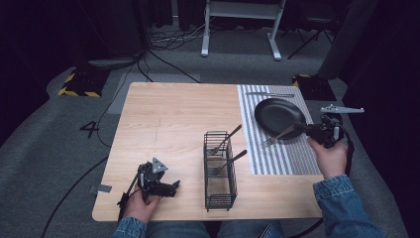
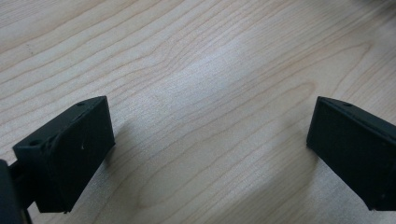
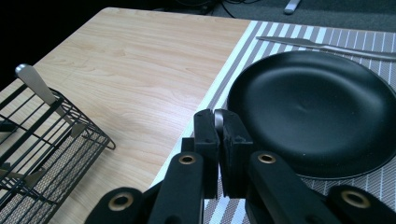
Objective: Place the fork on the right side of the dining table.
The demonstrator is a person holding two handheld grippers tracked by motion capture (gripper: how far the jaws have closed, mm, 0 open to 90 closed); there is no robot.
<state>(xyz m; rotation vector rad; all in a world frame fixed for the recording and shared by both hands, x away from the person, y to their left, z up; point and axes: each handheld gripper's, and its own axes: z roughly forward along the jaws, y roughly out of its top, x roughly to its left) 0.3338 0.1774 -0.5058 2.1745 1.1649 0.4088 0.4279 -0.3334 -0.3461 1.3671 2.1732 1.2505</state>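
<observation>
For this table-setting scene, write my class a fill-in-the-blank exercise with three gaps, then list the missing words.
1. The right tongs are shut on the handle of a ____.
2. The black plate rests on a striped ____.
3. In the wire caddy stand ____ forks, while the left tongs hang open above the bare wooden table.

Missing words: fork; placemat; two
</observation>
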